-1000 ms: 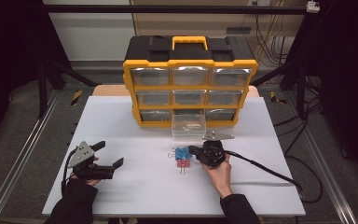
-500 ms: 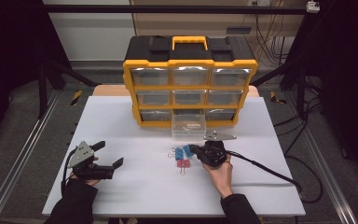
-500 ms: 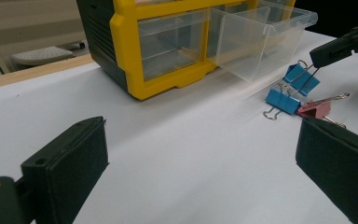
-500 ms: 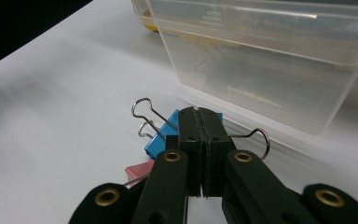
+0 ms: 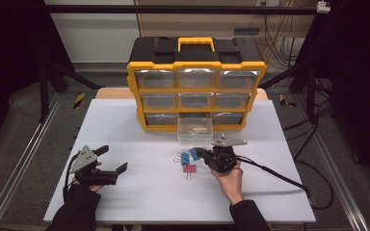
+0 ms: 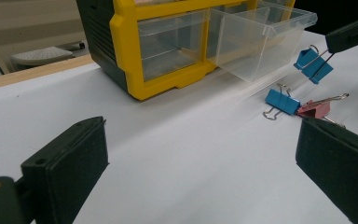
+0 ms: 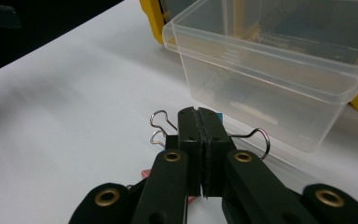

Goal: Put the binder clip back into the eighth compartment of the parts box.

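My left gripper point(image 5: 107, 164) rests near the front left corner of the white surface point(image 5: 139, 134), its jaws spread wide with nothing between them. My right gripper point(image 5: 196, 153) sits toward the front edge, right of the middle, and its jaws are pressed together on the wire handle of a blue binder clip point(image 6: 313, 65), so the clip hangs off the surface from the jaw tips, tilted. It is a small clip with a folded blue body and two silver wire loops; in the right gripper view one loop curls out on each side of my closed jaws and only a sliver of blue shows past them. Just below it on the surface lie a second blue binder clip point(image 6: 282, 101) and a pink binder clip point(image 6: 316, 108), touching or nearly touching each other, each with the same silver wire handles. Just beyond the clips stands a clear plastic drawer point(image 5: 195, 129), pulled out of its slot and set on the surface. Behind it, toward the far edge, is the yellow and black organizer point(image 5: 196, 86) with rows of clear drawers and a yellow carry handle on top. I can read no brand, label or writing on any of these things.
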